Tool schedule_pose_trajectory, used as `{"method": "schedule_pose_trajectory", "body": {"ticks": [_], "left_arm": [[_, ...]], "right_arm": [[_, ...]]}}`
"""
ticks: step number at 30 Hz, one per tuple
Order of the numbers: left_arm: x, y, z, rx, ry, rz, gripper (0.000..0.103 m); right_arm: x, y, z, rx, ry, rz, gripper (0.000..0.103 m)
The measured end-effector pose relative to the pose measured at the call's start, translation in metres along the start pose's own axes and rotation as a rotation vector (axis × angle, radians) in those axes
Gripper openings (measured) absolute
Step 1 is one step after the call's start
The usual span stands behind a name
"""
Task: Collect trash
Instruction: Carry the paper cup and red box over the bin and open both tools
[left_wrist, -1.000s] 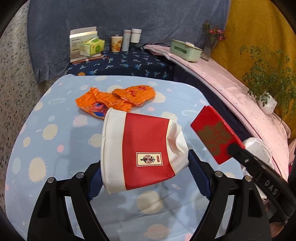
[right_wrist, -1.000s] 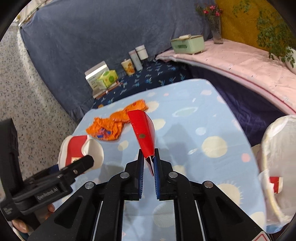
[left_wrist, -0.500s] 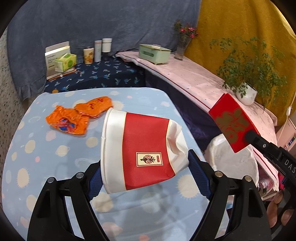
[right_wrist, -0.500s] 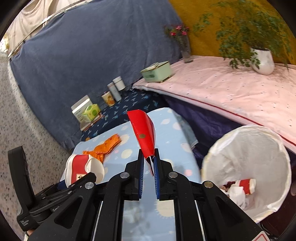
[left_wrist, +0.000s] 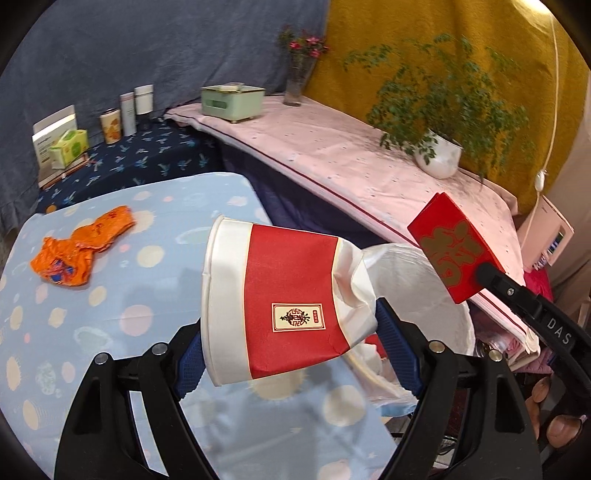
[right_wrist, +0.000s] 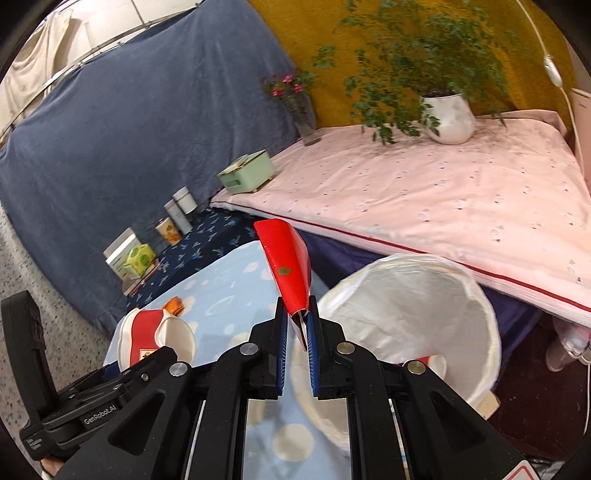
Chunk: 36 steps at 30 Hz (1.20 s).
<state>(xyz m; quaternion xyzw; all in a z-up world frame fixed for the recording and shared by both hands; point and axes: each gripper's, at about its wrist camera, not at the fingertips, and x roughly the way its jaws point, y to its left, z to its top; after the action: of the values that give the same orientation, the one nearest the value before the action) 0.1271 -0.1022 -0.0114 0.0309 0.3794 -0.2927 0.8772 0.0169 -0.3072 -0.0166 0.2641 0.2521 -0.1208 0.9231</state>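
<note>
The left tool (left_wrist: 291, 347) grips a crushed red-and-white paper cup (left_wrist: 280, 306) between its blue pads, one pad on each side of the cup, which lies sideways with its open rim toward the left. The cup is held in the air above the right edge of the surface (left_wrist: 129, 295) — a blue cloth with pale dots — and in front of the white-lined bin (left_wrist: 417, 291) that stands just beside that edge.

The right tool (right_wrist: 297, 328) is clamped on the lower end of a flat red packet (right_wrist: 288, 269), which sticks up and away from the pads. In the left wrist view the same packet (left_wrist: 452, 251) shows gold lettering and hangs over the bin's far side. In the right wrist view the bin (right_wrist: 406, 306) opens just right of the packet, with some red and white scraps at its bottom.

An orange wrapper (left_wrist: 79, 247) lies crumpled on the far left part of the surface, well apart from both tools — nothing touches it.
</note>
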Motion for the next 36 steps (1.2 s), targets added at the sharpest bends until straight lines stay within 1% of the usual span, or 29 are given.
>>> {"method": "schedule_pose_trajectory", "body": {"ticks": [10, 15, 17, 19, 27, 36], "left_arm": [[0.028, -0.058, -0.002, 0.082, 0.043, -0.082, 0.078], [0.043, -0.079, -0.004, 0.113, 0.058, -0.093, 0.078], [0.049, -0.082, -0.004, 0.108, 0.069, -0.097, 0.08], [0.054, -0.082, -0.003, 0.095, 0.071, -0.091, 0.084], [0.06, -0.071, -0.003, 0.075, 0.073, -0.059, 0.084], [0.055, -0.044, -0.008, 0.042, 0.065, -0.011, 0.084]], "right_arm": [[-0.01, -0.052, -0.006, 0.058, -0.002, -0.054, 0.01], [-0.009, -0.068, -0.007, 0.085, 0.001, -0.072, 0.01], [-0.008, -0.073, -0.007, 0.091, 0.003, -0.075, 0.01], [-0.006, -0.076, -0.008, 0.092, 0.007, -0.077, 0.011], [0.005, -0.081, -0.009, 0.105, 0.018, -0.081, 0.024], [0.011, -0.07, -0.012, 0.089, 0.029, -0.076, 0.032]]}}
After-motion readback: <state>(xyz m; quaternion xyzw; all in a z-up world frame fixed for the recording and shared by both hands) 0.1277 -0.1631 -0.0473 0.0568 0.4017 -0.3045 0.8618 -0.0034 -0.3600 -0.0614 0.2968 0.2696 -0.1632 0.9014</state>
